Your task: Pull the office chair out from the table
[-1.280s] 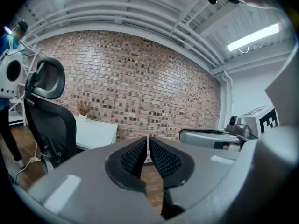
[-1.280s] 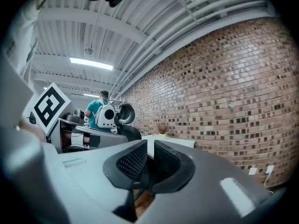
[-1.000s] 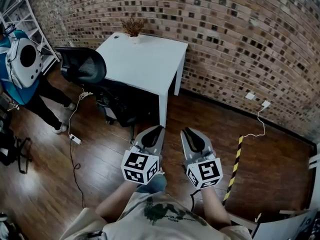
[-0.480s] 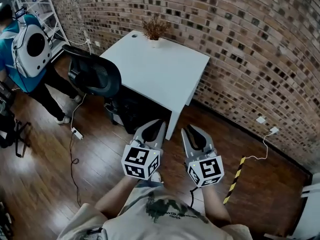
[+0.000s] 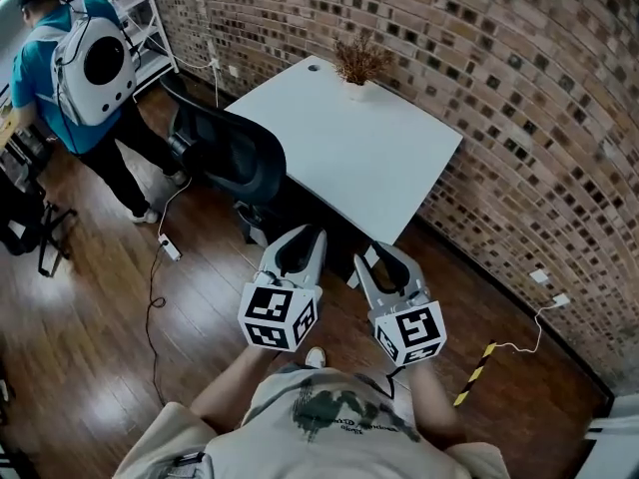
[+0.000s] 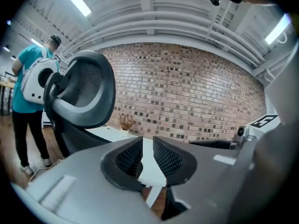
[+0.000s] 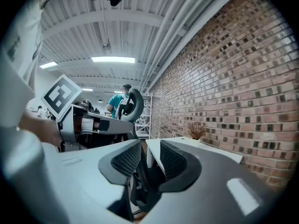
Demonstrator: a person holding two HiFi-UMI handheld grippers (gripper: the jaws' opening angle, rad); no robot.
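1 person (image 5: 38,73) near office chair (image 5: 235,153) at table (image 5: 371,163)

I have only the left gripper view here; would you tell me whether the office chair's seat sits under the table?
Observer: Yes; the head view shows the office chair with its seat tucked under the white table, backrest outside.
Operator: What is the right gripper doing?
Observer: The right gripper has just been opening its jaws; they stand apart, holding nothing.
Operator: Any floor hazards?
Observer: A white power strip lies on the floor beside the chair.
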